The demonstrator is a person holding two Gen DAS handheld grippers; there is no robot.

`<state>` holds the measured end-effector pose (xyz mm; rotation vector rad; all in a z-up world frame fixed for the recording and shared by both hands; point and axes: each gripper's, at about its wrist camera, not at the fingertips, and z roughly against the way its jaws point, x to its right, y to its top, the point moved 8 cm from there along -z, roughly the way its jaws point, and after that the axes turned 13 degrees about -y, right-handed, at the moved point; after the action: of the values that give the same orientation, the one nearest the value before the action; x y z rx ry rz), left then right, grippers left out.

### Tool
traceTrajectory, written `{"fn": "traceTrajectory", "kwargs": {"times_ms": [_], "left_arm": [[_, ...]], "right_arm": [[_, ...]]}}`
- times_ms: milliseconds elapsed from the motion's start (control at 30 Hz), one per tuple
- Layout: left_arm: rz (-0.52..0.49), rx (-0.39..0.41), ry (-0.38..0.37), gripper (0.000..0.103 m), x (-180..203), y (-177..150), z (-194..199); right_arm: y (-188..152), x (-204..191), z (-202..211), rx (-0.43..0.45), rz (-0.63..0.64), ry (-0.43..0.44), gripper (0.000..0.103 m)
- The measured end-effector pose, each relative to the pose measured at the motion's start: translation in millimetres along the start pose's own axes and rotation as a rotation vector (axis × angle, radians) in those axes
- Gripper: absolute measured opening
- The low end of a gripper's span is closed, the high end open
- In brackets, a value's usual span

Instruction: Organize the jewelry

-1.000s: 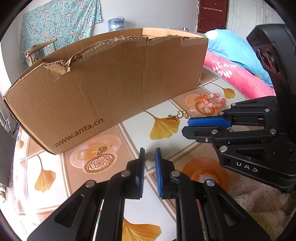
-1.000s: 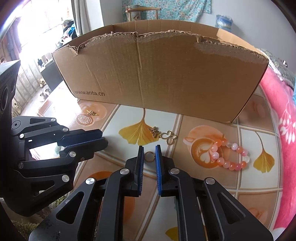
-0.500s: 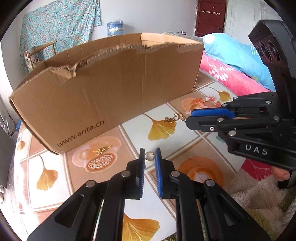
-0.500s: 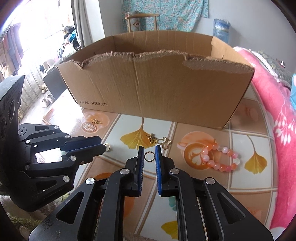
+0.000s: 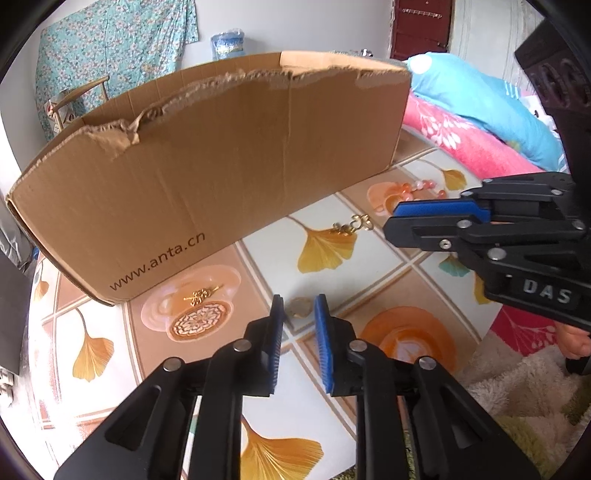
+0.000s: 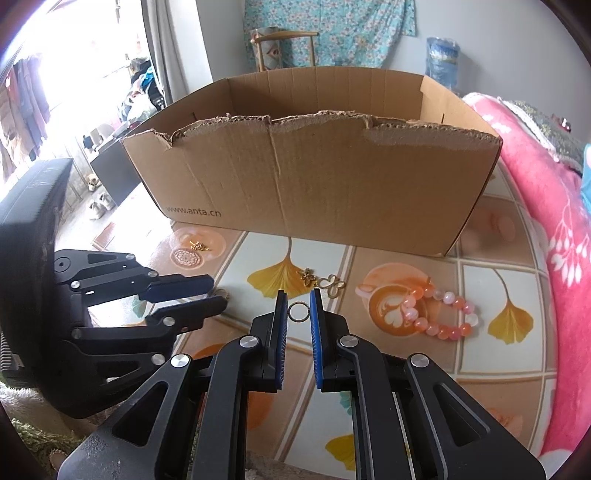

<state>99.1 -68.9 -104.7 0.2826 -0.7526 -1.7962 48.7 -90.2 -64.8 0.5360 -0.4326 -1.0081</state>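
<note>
Right gripper (image 6: 298, 308) is pinching a small ring (image 6: 298, 312) between narrow pads. Left gripper (image 5: 299, 308) is opening over another ring (image 5: 300, 307). Bead bracelet (image 6: 439, 314) is lying at 3 o'clock; cardboard box (image 6: 314, 177) is standing at 12.

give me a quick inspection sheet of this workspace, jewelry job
surface: table cloth printed with ginkgo leaves and coffee cups.
job's things: open cardboard box at the back; bead bracelet, gold charm pair and gold earring lying on the cloth; a second ring on the cloth ahead of the left gripper's tips.
clutter: nothing seen.
grippers: right gripper shut on a small ring, raised off the cloth; left gripper opening, nothing between its pads.
cables: nothing seen.
surroundings: pink blanket, chair, floral cloth on the wall.
</note>
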Motion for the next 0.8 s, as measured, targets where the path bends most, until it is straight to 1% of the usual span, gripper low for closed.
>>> {"fn": "traceTrajectory", "kwargs": {"times_ms": [200, 267, 300, 367, 433, 467, 667, 800], "left_arm": [[0.002, 0.002, -0.001, 0.017, 0.9, 0.0, -0.8], [0.003, 0.002, 0.004, 0.016, 0.5, -0.4, -0.4], [0.001, 0.001, 0.011, 0.01, 0.1, -0.3, -0.5], [0.002, 0.0, 0.012, 0.009, -1.0, -0.3, -0.3], [0.0, 0.001, 0.017, 0.001, -1.6, -0.3, 0.0], [-0.003, 0.001, 0.019, 0.0, -1.5, -0.3, 0.2], [-0.002, 0.008, 0.02, 0.0, -2.3, -1.2, 0.7], [0.0, 0.025, 0.017, 0.0, -2.6, -1.0, 5.3]], "right_arm": [[-0.2, 0.3, -2.3, 0.0, -0.008, 0.002, 0.01], [0.1, 1.1, -3.2, 0.001, -0.011, 0.004, 0.01], [0.0, 1.5, -2.9, 0.002, -0.014, 0.004, 0.01], [-0.3, 3.6, -2.4, 0.003, -0.017, 0.006, 0.01], [-0.6, 4.5, -2.2, 0.004, -0.019, 0.006, 0.01], [-0.5, 4.9, -1.9, 0.006, -0.02, 0.005, 0.01], [0.6, 6.6, 0.7, 0.012, -0.026, 0.003, 0.01], [0.4, 7.1, 1.6, 0.014, -0.027, 0.001, 0.01]]}}
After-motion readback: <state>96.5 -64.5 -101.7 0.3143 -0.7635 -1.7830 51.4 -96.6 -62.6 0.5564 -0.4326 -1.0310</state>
